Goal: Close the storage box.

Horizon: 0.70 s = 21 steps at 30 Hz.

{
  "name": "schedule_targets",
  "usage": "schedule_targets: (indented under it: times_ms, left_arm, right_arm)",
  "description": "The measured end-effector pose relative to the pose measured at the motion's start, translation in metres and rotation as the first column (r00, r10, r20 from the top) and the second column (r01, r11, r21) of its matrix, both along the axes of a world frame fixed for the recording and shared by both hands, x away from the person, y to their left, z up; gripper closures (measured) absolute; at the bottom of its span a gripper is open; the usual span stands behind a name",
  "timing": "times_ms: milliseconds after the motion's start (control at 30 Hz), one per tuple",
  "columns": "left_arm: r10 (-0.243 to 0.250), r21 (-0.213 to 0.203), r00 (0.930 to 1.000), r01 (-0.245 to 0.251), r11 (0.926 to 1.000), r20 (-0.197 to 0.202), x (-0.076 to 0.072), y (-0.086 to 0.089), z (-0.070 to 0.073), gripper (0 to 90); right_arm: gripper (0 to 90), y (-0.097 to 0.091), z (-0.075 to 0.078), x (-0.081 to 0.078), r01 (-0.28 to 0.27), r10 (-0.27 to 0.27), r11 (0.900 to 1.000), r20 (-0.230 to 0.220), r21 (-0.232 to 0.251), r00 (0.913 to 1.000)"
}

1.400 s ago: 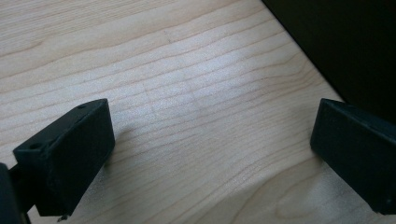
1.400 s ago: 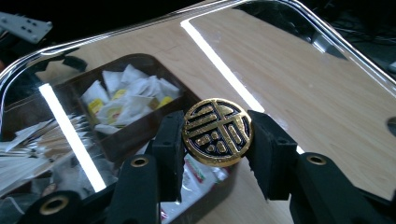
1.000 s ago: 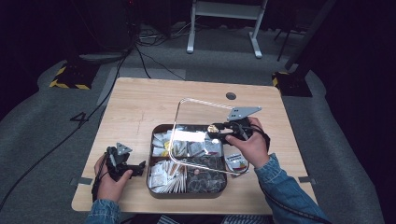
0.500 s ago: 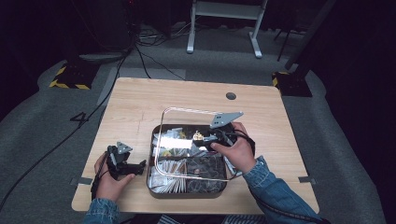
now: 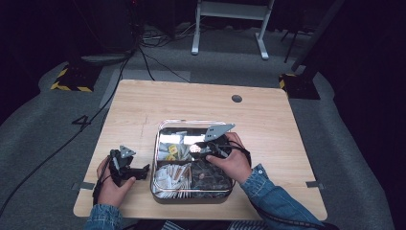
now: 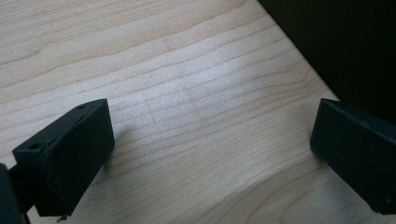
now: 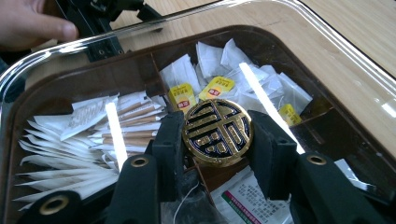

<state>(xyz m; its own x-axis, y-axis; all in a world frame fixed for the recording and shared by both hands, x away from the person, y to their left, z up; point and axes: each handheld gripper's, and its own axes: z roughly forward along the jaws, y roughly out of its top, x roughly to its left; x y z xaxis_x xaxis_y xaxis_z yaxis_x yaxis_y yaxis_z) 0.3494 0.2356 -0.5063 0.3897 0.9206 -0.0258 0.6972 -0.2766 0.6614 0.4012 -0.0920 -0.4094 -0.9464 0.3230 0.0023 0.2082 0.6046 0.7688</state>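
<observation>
A dark tray (image 5: 154, 178) with compartments of tea bags (image 7: 217, 87) and paper sachets (image 7: 65, 140) lies near the table's front edge. Over it hangs a clear lid (image 5: 191, 123) with a round gold knob (image 7: 217, 132) at its middle. My right gripper (image 7: 217, 137) is shut on that knob (image 5: 195, 148), one pad on each side, and the lid covers the tray almost squarely. My left gripper (image 5: 136, 171) rests on the wood left of the tray, jaws (image 6: 210, 154) wide apart with nothing between them.
The wooden table (image 5: 143, 110) has bare room behind and on both sides of the tray. A small round hole (image 5: 236, 98) sits near the back edge. A person's hand (image 7: 32, 21) holds the left gripper (image 7: 100, 21) just past the tray's rim.
My right gripper has brought the clear lid leftward and down from a tilted spot at the tray's back right until it lies over the tray. The left gripper has stayed put.
</observation>
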Motion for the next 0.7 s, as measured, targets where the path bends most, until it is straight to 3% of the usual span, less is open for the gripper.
schedule_targets:
  times_ms: [700]
  left_arm:
    - [-0.001,-0.002,1.0000,0.001,1.0000,-0.001,0.000,0.000,0.000,0.2]
  right_arm:
    - [58.7,0.009,-0.023,-0.007,-0.030,0.029,0.9991,-0.036,-0.029,0.9990]
